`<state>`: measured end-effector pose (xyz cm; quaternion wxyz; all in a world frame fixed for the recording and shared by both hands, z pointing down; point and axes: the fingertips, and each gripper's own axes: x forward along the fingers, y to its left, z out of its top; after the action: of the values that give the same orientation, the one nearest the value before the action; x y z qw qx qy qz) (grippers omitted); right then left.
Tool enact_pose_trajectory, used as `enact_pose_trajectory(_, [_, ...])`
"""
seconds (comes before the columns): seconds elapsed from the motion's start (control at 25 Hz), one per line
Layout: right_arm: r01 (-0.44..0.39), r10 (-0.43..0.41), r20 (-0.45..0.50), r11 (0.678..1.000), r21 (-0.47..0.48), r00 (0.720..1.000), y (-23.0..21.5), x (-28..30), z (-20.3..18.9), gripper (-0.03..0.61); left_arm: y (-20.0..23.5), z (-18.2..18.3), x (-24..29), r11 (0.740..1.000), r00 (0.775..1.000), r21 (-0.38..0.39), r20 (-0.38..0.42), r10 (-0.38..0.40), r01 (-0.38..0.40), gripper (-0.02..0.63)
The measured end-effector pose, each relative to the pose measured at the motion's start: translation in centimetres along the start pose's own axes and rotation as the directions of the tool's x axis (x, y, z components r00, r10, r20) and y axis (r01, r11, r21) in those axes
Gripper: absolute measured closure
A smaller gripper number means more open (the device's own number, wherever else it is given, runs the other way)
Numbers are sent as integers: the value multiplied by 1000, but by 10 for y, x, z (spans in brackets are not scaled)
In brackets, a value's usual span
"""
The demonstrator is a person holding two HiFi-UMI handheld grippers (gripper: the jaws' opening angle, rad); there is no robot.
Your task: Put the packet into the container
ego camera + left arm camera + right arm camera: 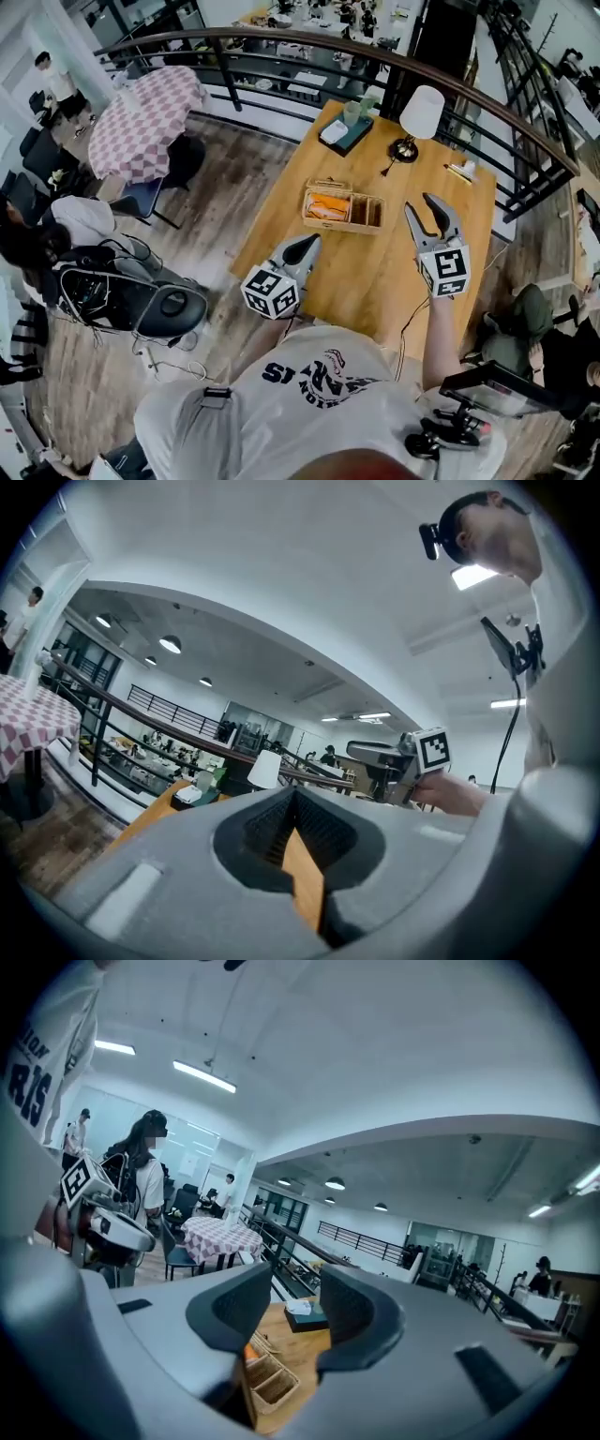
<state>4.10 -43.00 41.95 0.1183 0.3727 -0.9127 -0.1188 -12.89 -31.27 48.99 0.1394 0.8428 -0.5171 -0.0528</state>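
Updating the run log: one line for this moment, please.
left gripper shut, empty | right gripper open, empty | orange packet in container

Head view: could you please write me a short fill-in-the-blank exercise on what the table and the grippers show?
1. The container holds an ____ packet.
2. The lamp at the table's far end has a ____ shade.
3. The right gripper has its jaws ____, with nothing between them.

Missing words: orange; white; apart
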Motion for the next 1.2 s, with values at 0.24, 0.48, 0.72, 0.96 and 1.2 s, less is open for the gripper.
enact_pose_trajectory(0.24, [140, -142, 12, 986, 92, 990, -10, -73, -9, 455, -27, 9, 27, 995, 995, 36, -1, -97, 97, 615])
enact_pose_trajectory(0.48, [305, -301, -52, 928, 213, 952, -19, -132, -41, 527, -47, 22, 45, 984, 986, 70, 16, -166, 164, 615])
enact_pose_trajectory(0.72, [331, -301, -143, 898, 291, 943, -1, -154, -73, 568, -62, 24, 56, 972, 976, 94, 6, -219, 218, 615])
enact_pose_trajectory(0.96, [362, -335, -141, 880, 306, 932, 2, -160, -71, 569, -70, 17, 63, 963, 966, 85, -10, -257, 256, 615])
enact_pose_trajectory(1.2, [411, -373, -178, 861, 299, 910, 4, -172, -83, 569, -75, 8, 65, 952, 955, 81, -22, -296, 297, 615])
